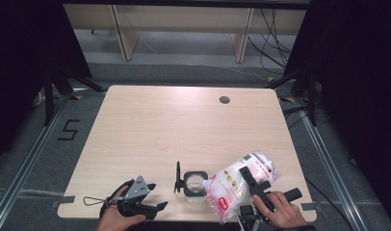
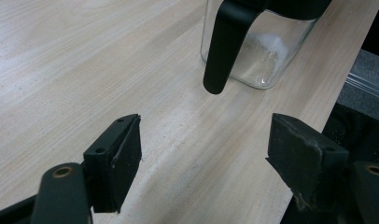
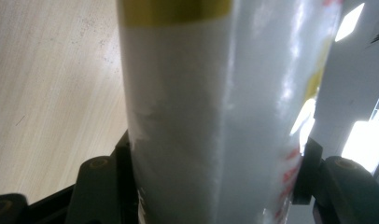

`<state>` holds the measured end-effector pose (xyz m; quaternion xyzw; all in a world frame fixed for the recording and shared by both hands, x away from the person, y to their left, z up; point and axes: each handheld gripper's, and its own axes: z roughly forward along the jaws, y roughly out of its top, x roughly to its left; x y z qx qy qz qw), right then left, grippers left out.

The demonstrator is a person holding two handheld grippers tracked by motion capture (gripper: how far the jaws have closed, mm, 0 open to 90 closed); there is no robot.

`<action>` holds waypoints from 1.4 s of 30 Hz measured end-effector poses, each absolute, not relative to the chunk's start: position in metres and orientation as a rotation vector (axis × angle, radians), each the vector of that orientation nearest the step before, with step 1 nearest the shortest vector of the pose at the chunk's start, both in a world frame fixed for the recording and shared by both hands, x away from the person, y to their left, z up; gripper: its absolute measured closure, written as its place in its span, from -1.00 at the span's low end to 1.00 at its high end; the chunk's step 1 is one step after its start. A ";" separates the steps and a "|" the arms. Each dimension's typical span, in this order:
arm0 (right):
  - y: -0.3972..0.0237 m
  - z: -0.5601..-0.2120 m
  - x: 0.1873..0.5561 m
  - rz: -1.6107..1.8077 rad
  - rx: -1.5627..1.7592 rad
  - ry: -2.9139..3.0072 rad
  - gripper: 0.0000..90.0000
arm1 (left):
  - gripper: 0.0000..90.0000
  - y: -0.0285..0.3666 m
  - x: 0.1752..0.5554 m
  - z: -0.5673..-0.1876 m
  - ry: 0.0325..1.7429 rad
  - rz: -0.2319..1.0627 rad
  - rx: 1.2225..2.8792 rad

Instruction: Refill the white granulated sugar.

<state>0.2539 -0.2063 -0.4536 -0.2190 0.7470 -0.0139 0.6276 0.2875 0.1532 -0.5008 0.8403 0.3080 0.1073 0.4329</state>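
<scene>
Right now the right gripper point(image 1: 254, 180) is pinching a white plastic bag point(image 1: 241, 185) w/ red print, jaws clamped on either side of it. In the high view the bag hangs tilted near the table's front edge, low end toward the glass jar point(image 1: 194, 185), its corner just at the jar's open top; can't tell if it touches the rim. In the right gripper view the bag point(image 3: 215, 116) bulges between the two black jaws, a yellow band across its top, red print on one side, and it looks full of white stuff.

The jar sits on the light wood table point(image 1: 184, 130), front centre, just left of the bag. It's clear glass w/ a black collar and a black handle point(image 1: 177, 177) sticking out on its left. In the left gripper view the jar point(image 2: 253, 51) is upright near the table edge, a bit of white stuff at its bottom, black handle point(image 2: 225, 46) hanging down its near side.

The left gripper point(image 1: 155, 196) lies low at the front left of the table, held in the left hand point(image 1: 119, 219), jaws spread wide w/ nothing between them. It's pointed toward the jar but apart from it. The right hand point(image 1: 282, 211) grips the right tool's black handle at the front right edge.

A round cable hole point(image 1: 225, 99) sits near the table's far edge.
</scene>
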 end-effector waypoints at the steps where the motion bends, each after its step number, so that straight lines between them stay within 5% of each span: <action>1: -0.207 -0.454 0.254 -0.024 -0.495 1.720 -0.09 | -0.43 0.154 0.288 -0.500 0.762 0.279 2.111; 42: -0.207 -0.450 0.255 -0.012 -0.505 1.704 -0.06 | -0.43 0.153 0.288 -0.501 0.745 0.274 2.088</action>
